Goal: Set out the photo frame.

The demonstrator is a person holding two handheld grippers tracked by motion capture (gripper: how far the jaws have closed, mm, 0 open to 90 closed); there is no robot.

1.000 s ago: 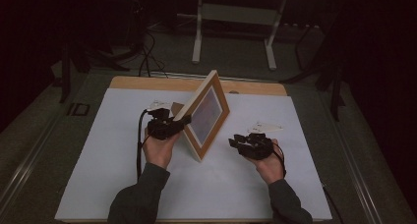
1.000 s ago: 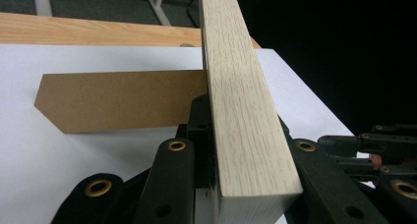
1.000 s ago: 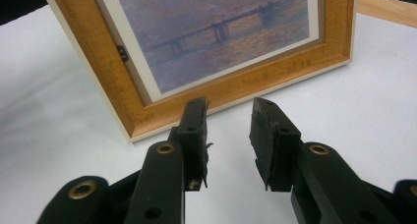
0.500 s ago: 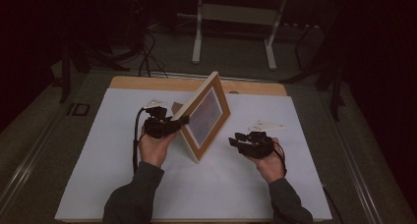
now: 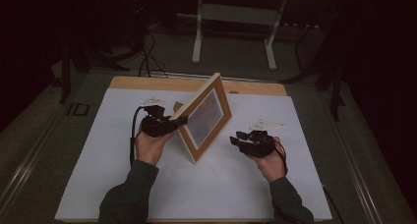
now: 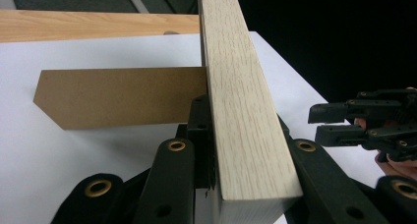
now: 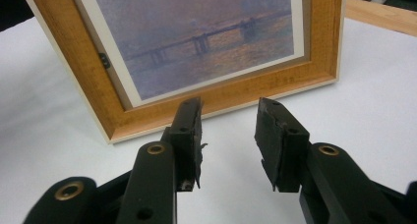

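Note:
A wooden picture frame (image 5: pixel 204 117) with a bluish bridge print stands tilted on the white table cover, its brown back stand (image 6: pixel 123 96) behind it. My left gripper (image 5: pixel 179 121) is shut on the frame's left side; in the left gripper view the jaws clamp the pale frame edge (image 6: pixel 241 111) from both sides. My right gripper (image 5: pixel 238 138) hovers just right of the frame with nothing in it. In the right gripper view, the right gripper (image 7: pixel 228 130) is open and points at the frame's lower rail (image 7: pixel 216 94). It also appears in the left gripper view as the right gripper (image 6: pixel 329 123).
The white cover (image 5: pixel 147 194) lies over a table with a wooden far edge (image 5: pixel 147 82). Beyond the table stand a white metal stand's legs (image 5: pixel 196 42) and dark cables (image 5: pixel 145 52) on the floor.

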